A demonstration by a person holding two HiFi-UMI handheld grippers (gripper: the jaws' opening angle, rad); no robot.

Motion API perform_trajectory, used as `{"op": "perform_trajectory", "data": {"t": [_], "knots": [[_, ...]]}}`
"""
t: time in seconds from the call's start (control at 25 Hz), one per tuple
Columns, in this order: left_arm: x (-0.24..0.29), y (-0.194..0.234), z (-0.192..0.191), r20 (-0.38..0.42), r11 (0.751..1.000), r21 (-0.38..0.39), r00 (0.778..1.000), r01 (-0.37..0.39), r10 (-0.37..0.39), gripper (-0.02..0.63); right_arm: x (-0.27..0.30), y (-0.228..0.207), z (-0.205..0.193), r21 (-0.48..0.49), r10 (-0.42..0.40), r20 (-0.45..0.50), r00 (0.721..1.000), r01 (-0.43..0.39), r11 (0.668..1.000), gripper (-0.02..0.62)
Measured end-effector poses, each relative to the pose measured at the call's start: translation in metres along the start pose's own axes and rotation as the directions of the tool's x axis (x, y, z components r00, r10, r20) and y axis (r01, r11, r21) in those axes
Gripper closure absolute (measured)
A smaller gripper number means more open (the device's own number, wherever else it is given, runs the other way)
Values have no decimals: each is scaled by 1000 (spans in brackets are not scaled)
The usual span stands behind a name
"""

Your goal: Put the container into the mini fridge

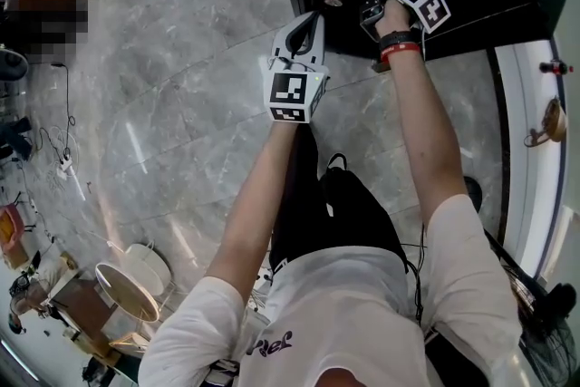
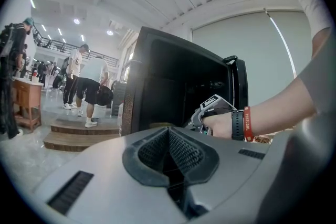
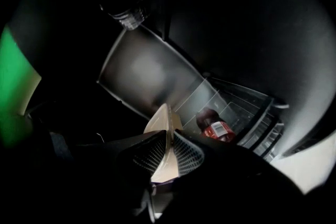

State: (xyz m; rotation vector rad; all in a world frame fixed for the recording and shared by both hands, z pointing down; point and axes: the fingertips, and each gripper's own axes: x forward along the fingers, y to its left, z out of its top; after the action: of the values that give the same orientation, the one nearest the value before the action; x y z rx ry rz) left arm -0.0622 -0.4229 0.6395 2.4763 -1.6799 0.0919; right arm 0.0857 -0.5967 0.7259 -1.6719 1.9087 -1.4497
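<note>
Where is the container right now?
In the right gripper view, the container sits clamped in the right claw, inside the dark mini fridge, left of a red-labelled bottle.

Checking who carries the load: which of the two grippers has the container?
The right gripper, inside the mini fridge, is shut on the pale container; the left gripper, outside it, is shut on nothing.

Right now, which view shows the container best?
The right gripper view: the cream container sits edge-on, clamped in the right gripper inside the mini fridge. The head view shows only a dim tan patch ahead of that gripper; the left gripper view barely shows it.
</note>
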Motion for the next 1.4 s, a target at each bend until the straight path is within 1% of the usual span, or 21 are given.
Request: {"op": "perform_trajectory", "data": {"t": [0.4, 0.6, 0.76, 1.04, 1.16, 1.24, 1.4], "knots": [[-1, 10, -3, -3, 1000, 0, 1000, -16, 16, 586, 19, -6, -1, -5, 8, -9, 1000, -9, 1000, 540], [0, 6, 2, 2, 1000, 4, 1000, -10, 10, 586, 21, -3, -4, -37, 33, -8, 999, -33, 999, 538], [-1, 3, -1, -9, 1000, 14, 1000, -3, 3, 586, 24, -16, -8, -63, -17, -6, 1000, 17, 998, 537], [-3, 3, 0, -13, 1000, 12, 1000, -7, 7, 586, 26, -21, -9, -66, -46, -10, 999, 46, 997, 534], [-5, 2, 4, -14, 1000, 11, 1000, -8, 9, 586, 22, -14, -3, -65, -19, -10, 1000, 19, 998, 526], [-6, 2, 6, -17, 1000, 9, 1000, -10, 10, 586, 19, -9, 2, -69, 3, -3, 1000, -3, 998, 508], [-6, 0, 9, -24, 1000, -4, 1000, -14, 14, 586, 9, -2, 9, -107, 12, 4, 1000, -11, 994, 489]]}}
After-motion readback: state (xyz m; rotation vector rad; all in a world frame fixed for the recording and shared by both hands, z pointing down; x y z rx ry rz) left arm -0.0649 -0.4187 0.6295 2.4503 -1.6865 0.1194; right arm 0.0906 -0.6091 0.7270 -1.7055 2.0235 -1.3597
